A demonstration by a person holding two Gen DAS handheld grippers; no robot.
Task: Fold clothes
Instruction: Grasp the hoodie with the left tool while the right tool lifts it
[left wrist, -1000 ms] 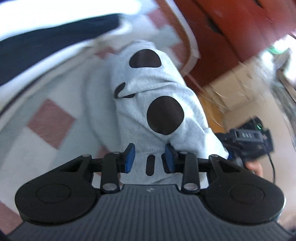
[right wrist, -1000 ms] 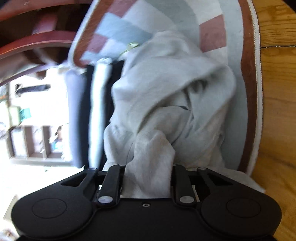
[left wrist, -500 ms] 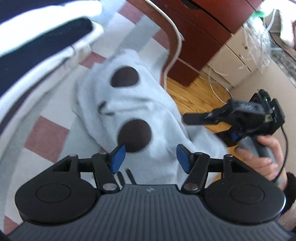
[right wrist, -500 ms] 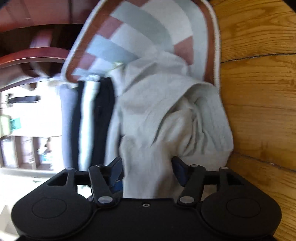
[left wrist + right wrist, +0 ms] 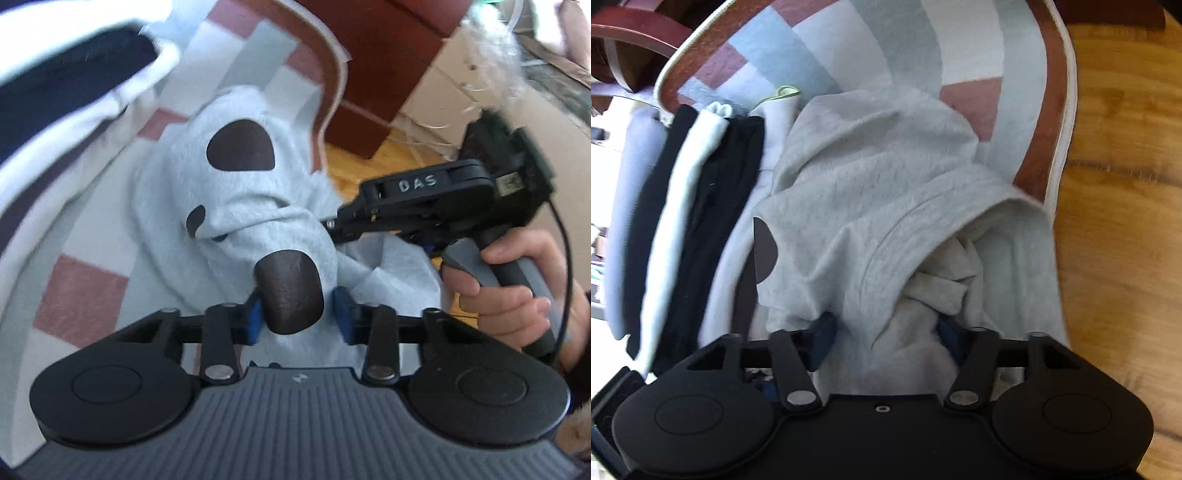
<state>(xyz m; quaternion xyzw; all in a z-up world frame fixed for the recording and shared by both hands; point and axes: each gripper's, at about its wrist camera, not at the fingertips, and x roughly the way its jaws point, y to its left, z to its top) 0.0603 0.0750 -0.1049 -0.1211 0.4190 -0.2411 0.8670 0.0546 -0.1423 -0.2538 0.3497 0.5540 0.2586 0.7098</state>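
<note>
1. Grey fleece, printed with dark spots: the garment (image 5: 251, 206) lies bunched on the checked rug (image 5: 85, 291), its far end toward 12 o'clock in the left wrist view and its near end under both grippers.
2. In the left view we see the left gripper (image 5: 297, 314) at 6 o'clock, its blue pads spread either side of a raised fold that carries a dark spot; the pads flank the cloth but we cannot see them pressing it.
3. At 3 o'clock in the same view a hand (image 5: 509, 280) holds the right gripper (image 5: 332, 225), its tips at the garment's edge.
4. In the right view the right gripper (image 5: 882, 332) sits at 6 o'clock with its fingers apart and a thick gather of cloth between them; a ribbed hem (image 5: 923, 221) arches over a crumpled inner layer.
5. At 9 o'clock in the right view a stack (image 5: 687, 221) of dark and white clothes lies just beside the garment; the wood floor (image 5: 1119, 184) runs down the 3 o'clock side.
6. We judge the step in hand to be taking hold of the garment's near end, though grippers this wide would equally fit letting it go.
7. Any fold calls first for the garment to be spread flat, since it lies rumpled with layers tucked inside.
</note>
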